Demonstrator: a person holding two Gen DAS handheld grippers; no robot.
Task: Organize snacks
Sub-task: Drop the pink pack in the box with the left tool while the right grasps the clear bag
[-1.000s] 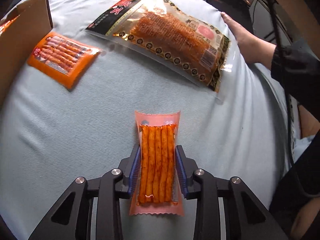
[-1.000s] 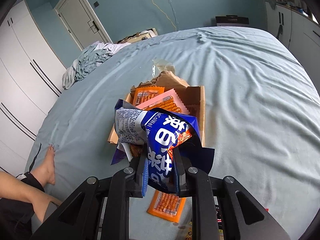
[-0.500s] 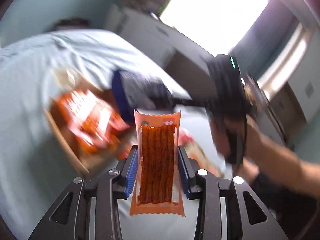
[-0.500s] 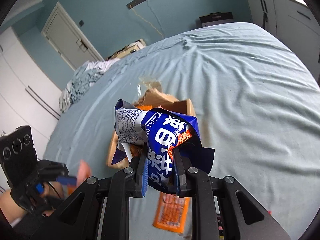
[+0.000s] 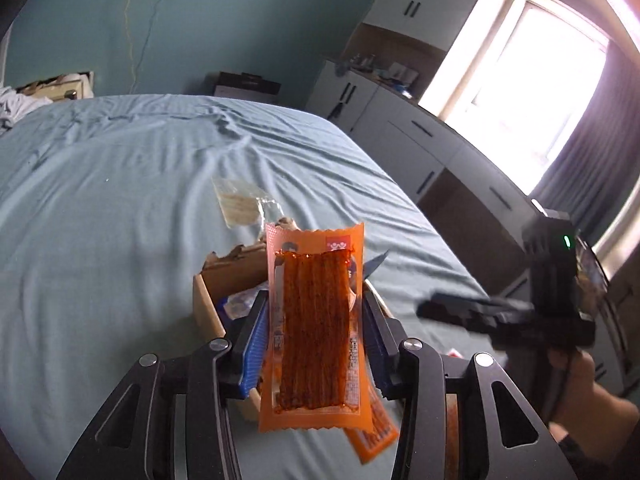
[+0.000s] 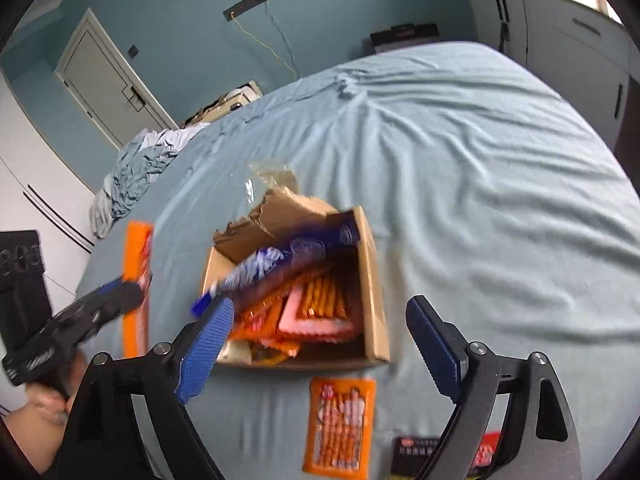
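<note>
Now, one cardboard box (image 6: 374, 280) sits mid-bed (image 6: 480, 160), holding a blue bag (image 6: 280, 260) and several orange packs. Two more packs lie on the sheet: an orange one (image 6: 340, 424) just before the box, a dark one (image 6: 440, 454) at the near edge. Left gripper (image 5: 314, 332) jaws are clamped on one orange pack (image 5: 316, 332) above the box. Right gripper (image 6: 320, 344) jaws are spread wide, holding nothing, over the box.

Wrinkled blue bed (image 6: 480, 168), cardboard box (image 6: 376, 292) on it, orange snack pack (image 6: 340, 424) beside, clear bag (image 6: 272, 176) behind
</note>
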